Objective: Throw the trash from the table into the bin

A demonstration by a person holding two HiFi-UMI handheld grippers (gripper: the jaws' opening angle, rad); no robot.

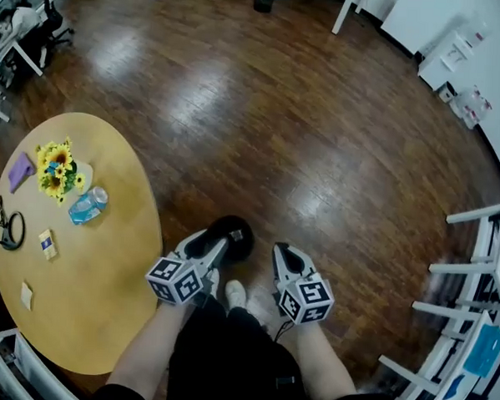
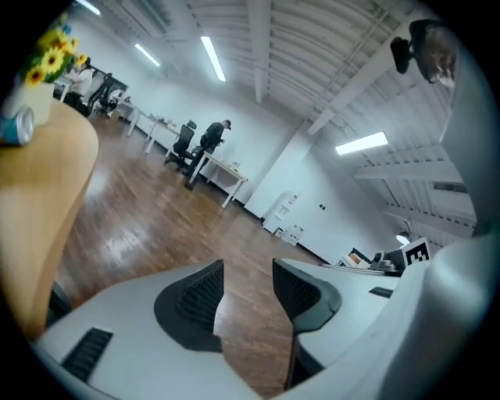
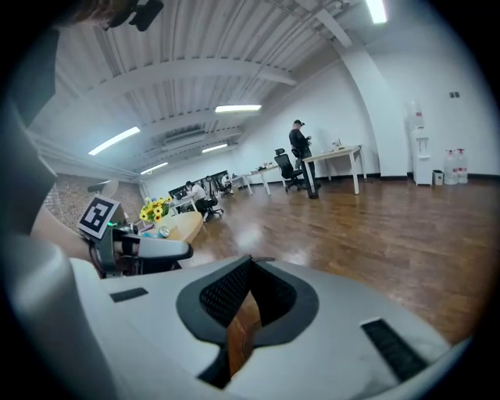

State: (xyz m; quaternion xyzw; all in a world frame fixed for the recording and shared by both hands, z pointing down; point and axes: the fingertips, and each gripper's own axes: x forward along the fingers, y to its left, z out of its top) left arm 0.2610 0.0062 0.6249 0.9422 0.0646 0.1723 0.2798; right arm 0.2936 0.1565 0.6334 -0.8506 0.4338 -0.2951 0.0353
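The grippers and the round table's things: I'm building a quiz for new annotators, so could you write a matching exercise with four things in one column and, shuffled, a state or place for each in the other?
Things:
1. left gripper
2. right gripper
3. sunflowers
4. blue can

States or places:
A. lying on its side on the table
B. fingers shut together, nothing held
C. fingers apart, nothing between them
D. yellow, standing upright next to the can

Pairs: 1-C, 2-B, 3-D, 4-A
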